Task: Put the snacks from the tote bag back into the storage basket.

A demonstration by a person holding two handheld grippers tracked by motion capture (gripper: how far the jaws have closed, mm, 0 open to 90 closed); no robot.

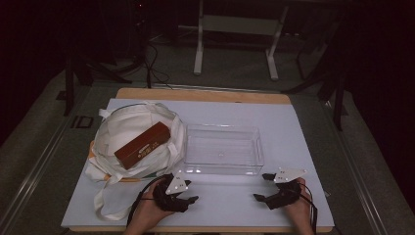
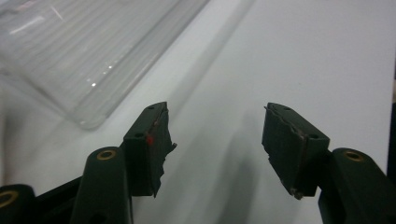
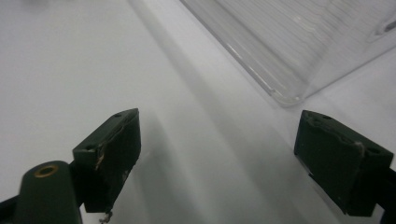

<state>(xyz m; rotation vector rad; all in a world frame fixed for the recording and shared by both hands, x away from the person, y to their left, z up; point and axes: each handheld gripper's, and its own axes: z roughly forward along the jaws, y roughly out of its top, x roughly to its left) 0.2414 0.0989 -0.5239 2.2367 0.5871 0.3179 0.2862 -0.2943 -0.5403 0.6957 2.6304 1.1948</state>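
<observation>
A clear plastic tray [image 1: 222, 149] stands empty in the middle of the pale mat [image 1: 293, 122]. To its left lies a white cloth bag [image 1: 125, 129] with a brown wooden box [image 1: 143, 145] resting on it. My left gripper [image 1: 192, 191] is held low near the front edge, just before the tray's front left corner, open with nothing between its jaws. My right gripper [image 1: 260, 186] sits before the tray's front right corner, also open and empty. In the left gripper view the left gripper [image 2: 217, 126] faces bare mat, the tray [image 2: 70, 51] off to its upper left. In the right gripper view the right gripper [image 3: 217, 140] has the tray's corner [image 3: 289, 42] at upper right.
The bag's straps [image 1: 110, 203] trail toward the front left edge of the mat. Wooden table edges [image 1: 205, 94] frame the mat. Beyond the table stand a white frame [image 1: 235, 29] and dark stands on the floor.
</observation>
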